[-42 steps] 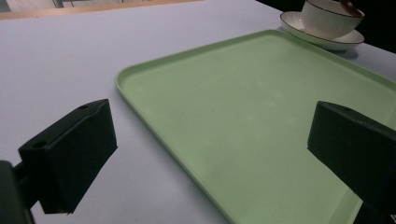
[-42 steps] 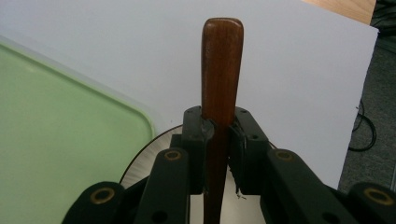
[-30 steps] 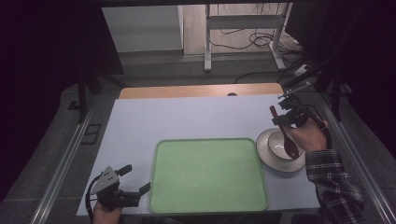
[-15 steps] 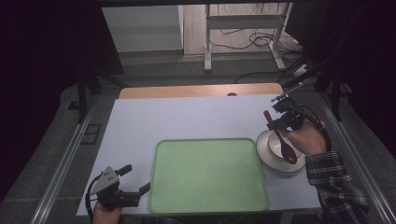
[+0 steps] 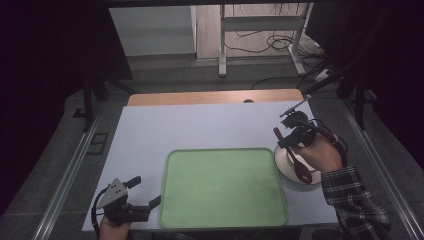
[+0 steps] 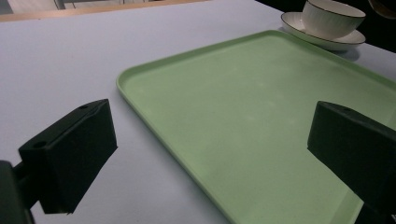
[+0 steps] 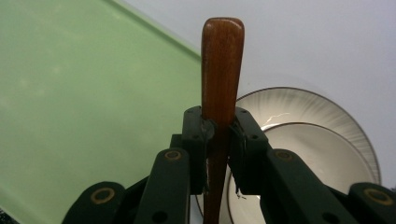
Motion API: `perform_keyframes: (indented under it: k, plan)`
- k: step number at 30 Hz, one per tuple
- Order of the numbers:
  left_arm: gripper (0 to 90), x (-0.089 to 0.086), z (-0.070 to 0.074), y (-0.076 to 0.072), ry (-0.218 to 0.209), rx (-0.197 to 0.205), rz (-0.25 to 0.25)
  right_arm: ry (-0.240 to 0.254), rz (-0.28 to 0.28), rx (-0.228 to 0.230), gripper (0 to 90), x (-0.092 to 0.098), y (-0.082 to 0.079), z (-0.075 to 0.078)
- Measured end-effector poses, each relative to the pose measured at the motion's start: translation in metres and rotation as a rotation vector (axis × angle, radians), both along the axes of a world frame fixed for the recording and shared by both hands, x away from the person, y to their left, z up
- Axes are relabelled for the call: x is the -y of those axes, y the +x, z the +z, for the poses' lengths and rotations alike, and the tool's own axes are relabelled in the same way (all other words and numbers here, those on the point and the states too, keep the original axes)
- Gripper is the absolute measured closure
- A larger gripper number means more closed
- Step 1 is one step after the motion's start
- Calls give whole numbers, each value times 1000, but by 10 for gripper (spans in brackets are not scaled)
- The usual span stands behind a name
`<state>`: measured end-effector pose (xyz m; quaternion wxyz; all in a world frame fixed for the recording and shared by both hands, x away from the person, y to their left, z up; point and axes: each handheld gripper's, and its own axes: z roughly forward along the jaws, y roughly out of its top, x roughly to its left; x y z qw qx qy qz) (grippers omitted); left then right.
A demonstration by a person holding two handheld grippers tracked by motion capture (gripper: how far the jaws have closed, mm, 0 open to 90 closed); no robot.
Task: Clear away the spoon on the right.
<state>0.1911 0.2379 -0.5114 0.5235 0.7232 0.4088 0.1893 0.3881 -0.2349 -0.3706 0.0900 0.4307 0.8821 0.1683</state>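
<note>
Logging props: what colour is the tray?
Light green tray, clearest in the high view.

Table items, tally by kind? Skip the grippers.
Tray, green: 1
Saucer, white with a dark rim: 1
Cup, white, on the saucer: 1
Wooden spoon, clamped in the right gripper above the saucer: 1
Total: 4
</note>
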Motion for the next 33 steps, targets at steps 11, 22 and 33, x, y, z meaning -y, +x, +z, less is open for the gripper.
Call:
perform_keyframes:
  k: [11,22,33]
  plan:
    - [9,0,0,0,1,1,1,-2,17,-53,776,-20,-1,-17]
    - [9,0,0,0,4,-1,-1,-22,32,-111,776,-47,-1,-37]
    - [9,1,0,0,8,-1,-3,-37,35,-152,776,-62,0,-60]
